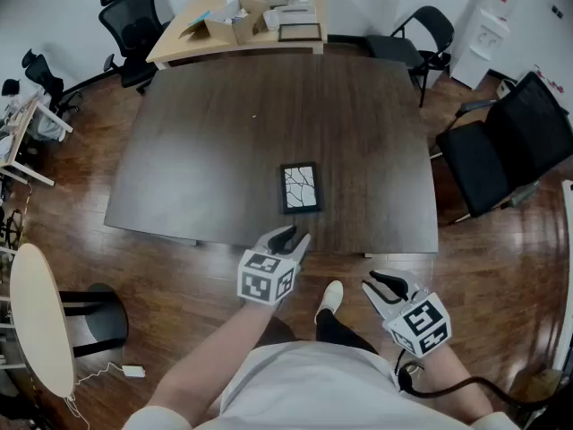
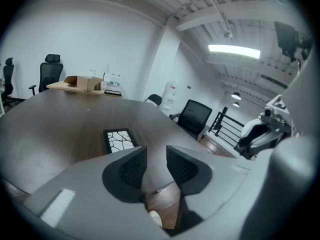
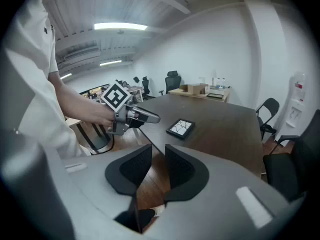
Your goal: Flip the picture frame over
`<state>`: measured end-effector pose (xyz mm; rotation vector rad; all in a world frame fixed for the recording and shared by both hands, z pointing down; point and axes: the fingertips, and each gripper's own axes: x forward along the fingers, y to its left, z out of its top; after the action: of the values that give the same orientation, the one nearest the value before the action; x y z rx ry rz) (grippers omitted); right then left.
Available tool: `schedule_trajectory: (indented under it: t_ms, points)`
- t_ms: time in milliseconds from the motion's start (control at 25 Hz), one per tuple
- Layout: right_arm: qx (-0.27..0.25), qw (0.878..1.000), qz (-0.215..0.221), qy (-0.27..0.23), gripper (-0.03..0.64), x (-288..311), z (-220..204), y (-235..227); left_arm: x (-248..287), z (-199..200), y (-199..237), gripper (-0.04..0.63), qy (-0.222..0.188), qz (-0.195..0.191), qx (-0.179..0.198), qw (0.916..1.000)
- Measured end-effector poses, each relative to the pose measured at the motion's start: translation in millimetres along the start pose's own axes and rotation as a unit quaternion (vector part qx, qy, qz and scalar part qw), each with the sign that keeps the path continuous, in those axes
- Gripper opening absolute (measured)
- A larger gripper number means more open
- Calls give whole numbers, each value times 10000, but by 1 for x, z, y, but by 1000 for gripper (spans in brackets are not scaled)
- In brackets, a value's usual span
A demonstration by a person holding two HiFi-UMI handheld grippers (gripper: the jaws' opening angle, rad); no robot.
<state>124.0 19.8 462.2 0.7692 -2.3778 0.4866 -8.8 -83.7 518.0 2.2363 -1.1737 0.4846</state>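
Observation:
A black picture frame lies flat on the dark wooden table, close to its near edge, with its white cracked-pattern side up. It also shows in the left gripper view as the frame and in the right gripper view as the frame. My left gripper hovers at the table's near edge, just short of the frame, its jaws almost together with nothing between them. My right gripper is lower right, off the table and above the floor, jaws likewise nearly closed and empty.
Black office chairs stand to the table's right. A tan table at the back carries cardboard boxes and a second frame. A round pale table is at the near left. The person's shoe is below the table edge.

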Motion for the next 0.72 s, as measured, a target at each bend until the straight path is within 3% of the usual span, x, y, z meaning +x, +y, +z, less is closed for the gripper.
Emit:
schedule_trajectory:
  t_ms: [160, 360, 720]
  points:
    - [53, 9997, -245, 59, 86, -2, -2, -43, 80, 14, 17, 126, 212, 403, 36, 9990]
    - [300, 9987, -382, 119, 86, -13, -4, -70, 139, 6, 41, 126, 630, 985, 21, 9931]
    - [555, 9969, -453, 333, 81, -30, -17, -100, 169, -15, 65, 124, 996, 1649, -285, 9809]
